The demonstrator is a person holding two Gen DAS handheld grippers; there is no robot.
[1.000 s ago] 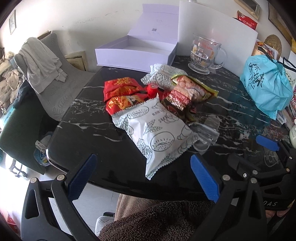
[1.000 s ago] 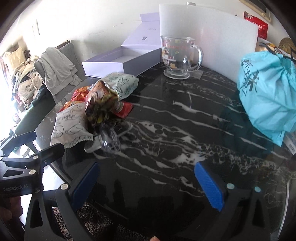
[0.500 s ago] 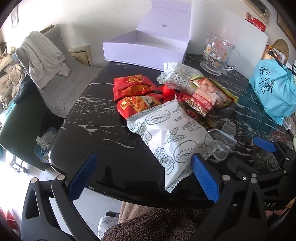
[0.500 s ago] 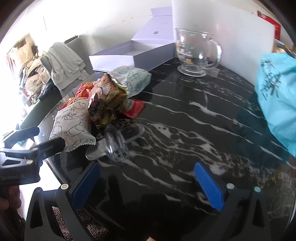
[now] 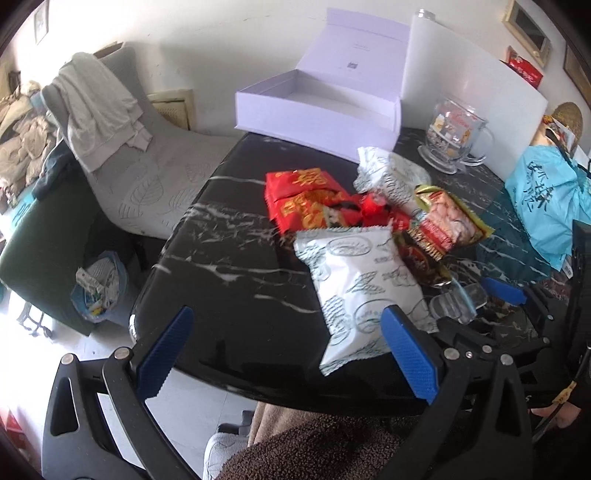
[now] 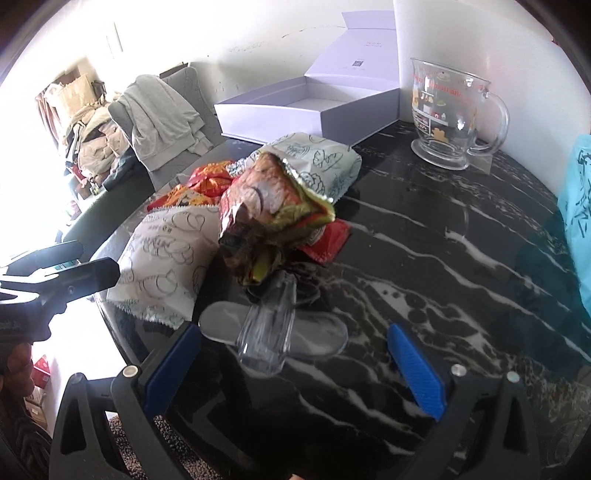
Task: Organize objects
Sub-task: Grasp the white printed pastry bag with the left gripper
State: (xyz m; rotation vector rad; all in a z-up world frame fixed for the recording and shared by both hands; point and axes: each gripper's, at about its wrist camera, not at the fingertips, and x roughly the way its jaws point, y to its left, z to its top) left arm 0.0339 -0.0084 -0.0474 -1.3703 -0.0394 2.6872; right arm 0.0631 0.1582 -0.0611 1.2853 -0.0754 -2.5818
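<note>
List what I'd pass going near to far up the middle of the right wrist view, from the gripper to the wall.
Right gripper → clear plastic piece → crumpled brown-and-green snack bag → pale patterned packet → open white box.

Off-white wall (image 5: 207, 48) behind, hairline crack visible in right wrist view. Small framed picture (image 5: 41, 22) high on wall at left. Grey padded chair (image 5: 147, 177) beside black marble-veined table (image 5: 229, 266), pale garment (image 5: 99, 110) draped over its back. Dark green seat (image 5: 40, 251) further left, heaped clothes (image 6: 92, 136) behind it. Cream vent panel (image 5: 173, 107) low on wall. Bag with rubbish (image 5: 98, 288), possibly a bin, on pale floor (image 5: 92, 343). Strong daylight from left, overexposed.
</note>
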